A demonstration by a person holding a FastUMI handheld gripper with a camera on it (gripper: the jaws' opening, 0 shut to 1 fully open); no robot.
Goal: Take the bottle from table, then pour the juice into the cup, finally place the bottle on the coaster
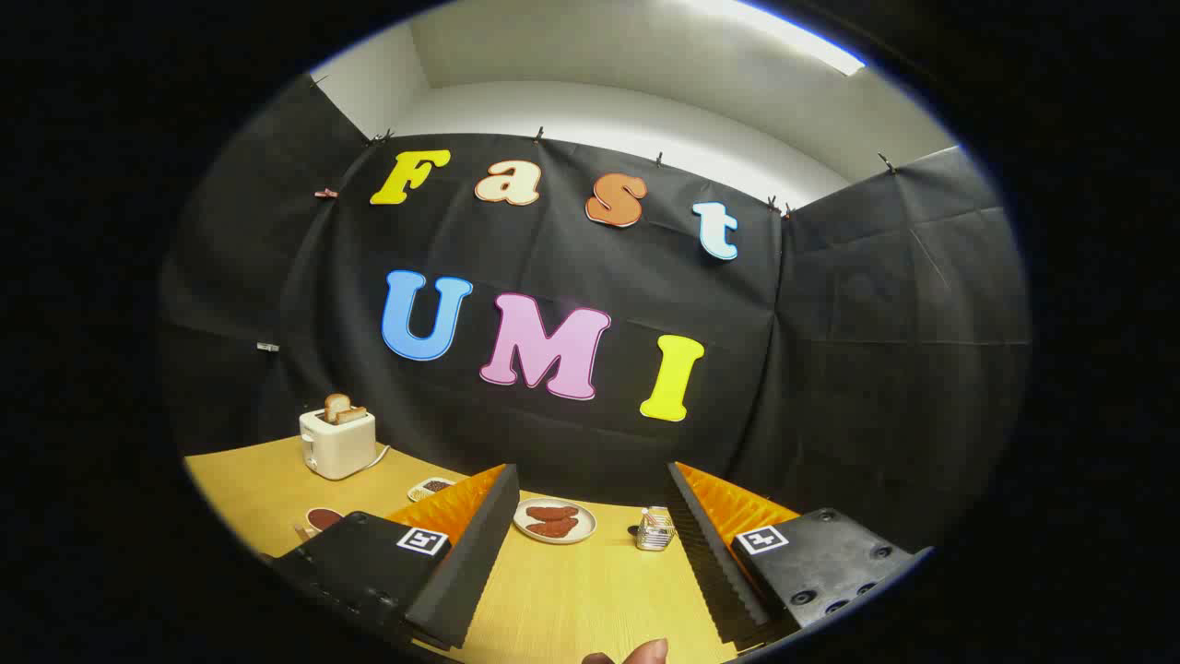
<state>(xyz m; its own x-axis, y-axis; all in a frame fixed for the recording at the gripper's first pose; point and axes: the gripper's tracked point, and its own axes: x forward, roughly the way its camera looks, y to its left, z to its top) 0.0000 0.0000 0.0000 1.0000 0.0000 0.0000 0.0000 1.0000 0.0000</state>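
Your gripper (590,544) holds its fingers wide apart over bare table (572,599), nothing between them. No bottle, cup or coaster is visible; beyond the fingertips sit a plate (554,520) and small jar (654,529), so tilt down and locate the bottle first.

My 1 camera rides on my hand-held gripper (590,544), looking forward along its 2 spread fingers, tilted a little upward. It sits low and close over the bench (572,599), facing the booth wall; the toaster (337,443) and plate (554,520) lie beyond.
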